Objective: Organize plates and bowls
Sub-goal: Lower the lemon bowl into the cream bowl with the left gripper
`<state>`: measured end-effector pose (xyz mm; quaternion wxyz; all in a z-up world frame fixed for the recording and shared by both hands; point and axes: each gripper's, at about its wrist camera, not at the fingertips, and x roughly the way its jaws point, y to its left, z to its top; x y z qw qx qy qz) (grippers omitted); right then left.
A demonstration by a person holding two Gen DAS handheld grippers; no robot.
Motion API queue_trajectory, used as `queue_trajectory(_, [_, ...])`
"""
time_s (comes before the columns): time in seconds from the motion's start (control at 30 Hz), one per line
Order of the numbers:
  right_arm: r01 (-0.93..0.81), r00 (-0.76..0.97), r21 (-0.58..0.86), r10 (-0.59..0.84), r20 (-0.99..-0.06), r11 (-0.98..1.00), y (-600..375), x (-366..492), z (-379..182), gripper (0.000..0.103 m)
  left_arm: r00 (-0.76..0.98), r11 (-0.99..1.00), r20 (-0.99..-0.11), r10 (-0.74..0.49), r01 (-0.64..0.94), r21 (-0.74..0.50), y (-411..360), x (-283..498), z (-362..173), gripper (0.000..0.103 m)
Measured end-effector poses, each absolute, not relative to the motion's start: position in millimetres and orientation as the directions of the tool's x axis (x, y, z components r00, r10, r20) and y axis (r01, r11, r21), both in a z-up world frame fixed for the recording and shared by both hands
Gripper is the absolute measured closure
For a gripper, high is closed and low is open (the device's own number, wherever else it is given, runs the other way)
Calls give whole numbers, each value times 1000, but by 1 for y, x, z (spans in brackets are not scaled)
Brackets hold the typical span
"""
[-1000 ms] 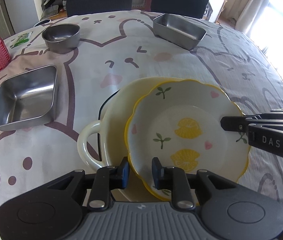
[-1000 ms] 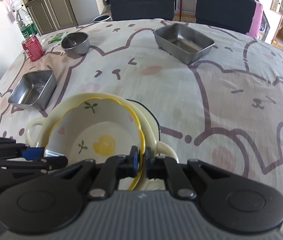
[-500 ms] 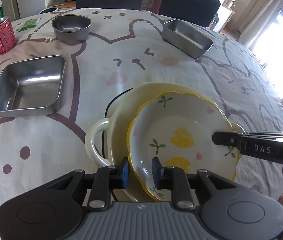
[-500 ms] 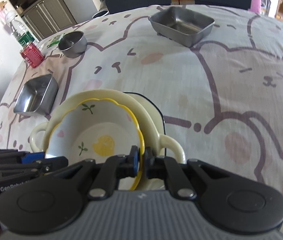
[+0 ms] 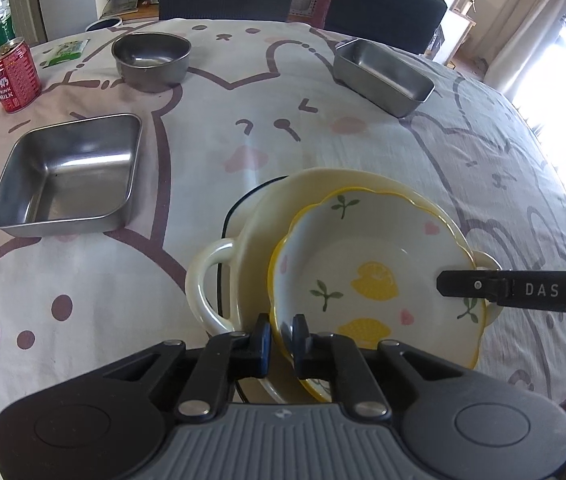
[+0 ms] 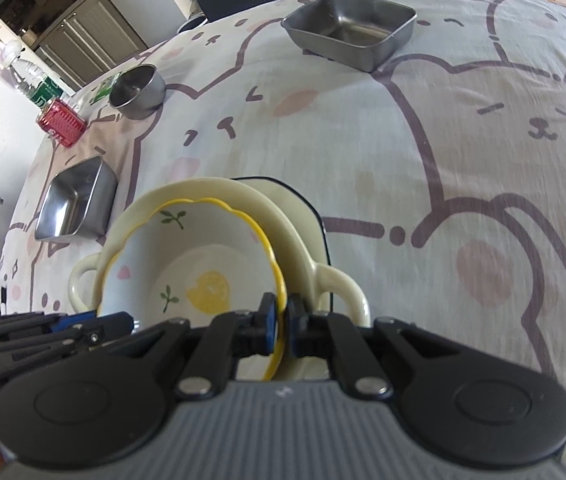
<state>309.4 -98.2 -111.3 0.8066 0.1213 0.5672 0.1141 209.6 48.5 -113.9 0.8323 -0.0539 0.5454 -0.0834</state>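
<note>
Both my grippers clamped on lemon bowl (image 5: 379, 276): left gripper (image 5: 281, 336) pinches near rim, right gripper (image 6: 280, 322) pinches opposite rim. Bowl sits tilted inside cream handled dish (image 5: 243, 240) on bear-print tablecloth (image 5: 211, 128). Steel trays and round steel bowl (image 5: 151, 60) well apart.

White letters "DAS" on the black arm of the right hand-held gripper (image 5: 539, 290), "DRINK MILK" on the red can (image 5: 14, 76) at the bench's far left, bottle label behind it too blurred to read
</note>
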Motion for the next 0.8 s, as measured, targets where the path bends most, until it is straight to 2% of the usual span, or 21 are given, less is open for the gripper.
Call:
queue_trajectory(0.3, [-8,361,372,350,-864,928,-114,308,-102,95,403,984,-897,-180,89,-157,47,209,-113,91])
queue_trajectory(0.47, [-56,367,332,329,-870,942,-108,304,-100,95,396,984,-901,-179,79,-160,47,209,-113,90])
queue_trajectory(0.8, [-100,367,296,311,-876,950,-102,302,-99,94,410,980,-891,-196,69,-184,50,204,-100,73])
